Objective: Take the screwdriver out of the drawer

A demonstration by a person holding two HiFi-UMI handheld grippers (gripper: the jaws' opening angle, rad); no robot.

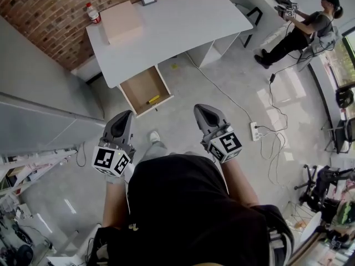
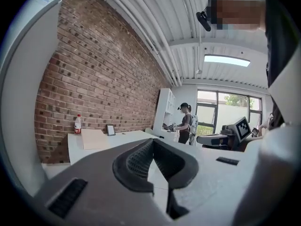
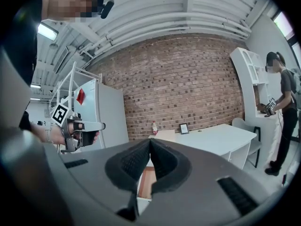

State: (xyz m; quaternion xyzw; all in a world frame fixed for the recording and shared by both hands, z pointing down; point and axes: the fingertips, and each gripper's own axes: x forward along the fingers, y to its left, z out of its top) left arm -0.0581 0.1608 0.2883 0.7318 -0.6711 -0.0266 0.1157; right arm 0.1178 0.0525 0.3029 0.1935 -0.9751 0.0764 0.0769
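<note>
Screwdriver [image 1: 152,100], yellow, lies in the open drawer [image 1: 138,83] close to its front edge. Its long axis runs roughly along that edge, and the drawer stands pulled out from the near edge of the white desk [image 1: 177,26]. Left gripper [image 1: 126,116] and right gripper [image 1: 202,110] each have jaws pressed together with nothing between them, and both are short of the drawer front, clear of it. Judgement: the tool lies ahead of and between the two claws, nearer the left one, which would have to open and come in across the shaft.
</note>
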